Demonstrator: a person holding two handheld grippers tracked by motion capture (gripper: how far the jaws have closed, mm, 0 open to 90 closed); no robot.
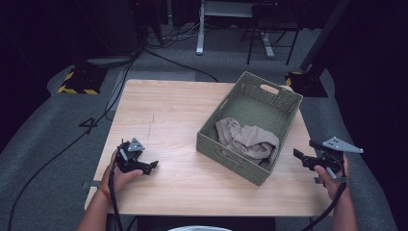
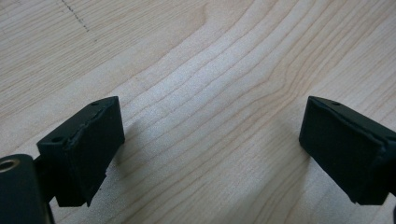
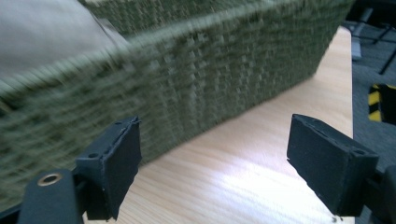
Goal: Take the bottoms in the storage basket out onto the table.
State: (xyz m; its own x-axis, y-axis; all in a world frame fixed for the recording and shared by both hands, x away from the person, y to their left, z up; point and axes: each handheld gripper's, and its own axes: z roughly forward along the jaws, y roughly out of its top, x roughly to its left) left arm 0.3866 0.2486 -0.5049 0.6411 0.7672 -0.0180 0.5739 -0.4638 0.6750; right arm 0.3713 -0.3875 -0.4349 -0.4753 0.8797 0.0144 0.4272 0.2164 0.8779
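Desk (image 1: 183, 106): a pale wooden top, square, standing on grey carpet; the grain runs clearly under the left hand-held gripper in its own view.
Basket (image 1: 284, 98): a green woven box with a cut-out handle in each end wall, set at an angle on the right half of the desk, its far corner near the far right corner and its near corner close to the right edge. In the right gripper view its woven side wall (image 3: 210, 70) rises just beyond the jaws.
Cloth (image 1: 248, 139): a beige, crumpled garment lying inside the basket, bunched toward its near end wall; part of it shows above the rim at the top left of the right gripper view (image 3: 42, 32).
Left hand-held gripper (image 1: 150, 166): held in the person's left hand (image 1: 120, 175) low over the desk near the near left corner, well apart from the basket. Its jaws stand wide apart, released, with bare wood between them (image 2: 210, 135).
Right hand-held gripper (image 1: 299, 156): held in the right hand (image 1: 337, 180) at the right edge of the desk, just beside the basket's near right side, pointing at it. Its jaws are spread wide, nothing between them but desk (image 3: 212, 154), and they do not touch the basket.
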